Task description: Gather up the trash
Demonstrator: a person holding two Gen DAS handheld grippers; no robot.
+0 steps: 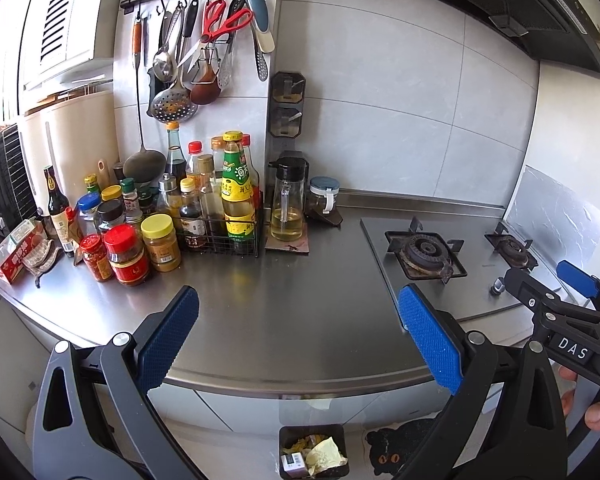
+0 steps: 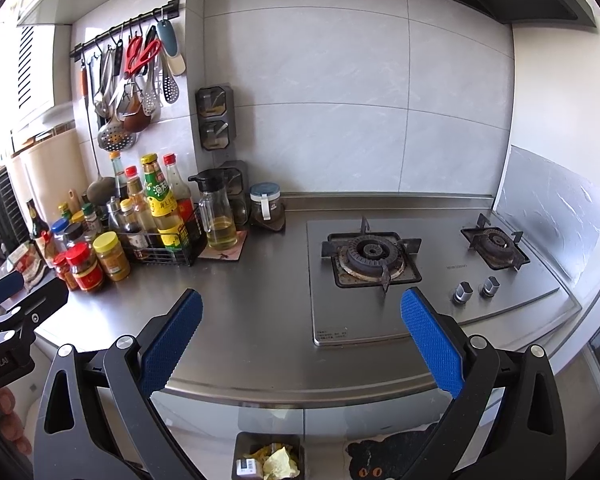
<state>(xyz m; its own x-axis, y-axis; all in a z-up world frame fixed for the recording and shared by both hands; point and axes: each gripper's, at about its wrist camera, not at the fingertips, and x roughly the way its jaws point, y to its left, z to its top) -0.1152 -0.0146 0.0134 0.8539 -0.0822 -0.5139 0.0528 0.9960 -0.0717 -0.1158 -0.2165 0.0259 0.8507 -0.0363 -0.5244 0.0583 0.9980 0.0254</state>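
Yellow crumpled paper [image 1: 324,454] lies in the dark trash bin [image 1: 288,436] on the floor, at six o'clock below the left gripper [image 1: 298,320] and right gripper [image 2: 302,322]. Both are spread wide and empty above the steel counter [image 1: 280,300].

A wide bare strip of steel countertop [image 1: 284,304] is left clear ahead, 11 to 1 o'clock. At 10 o'clock it is blocked by crowded condiment jars [image 1: 128,254] and the wire rack of bottles [image 1: 220,224]; the oil dispenser [image 1: 287,204] is stood at 12. The gas stove [image 2: 380,256] is raised at 1–2 o'clock. Below the counter edge, at 6 o'clock, the trash bin [image 2: 269,456] is open on top.
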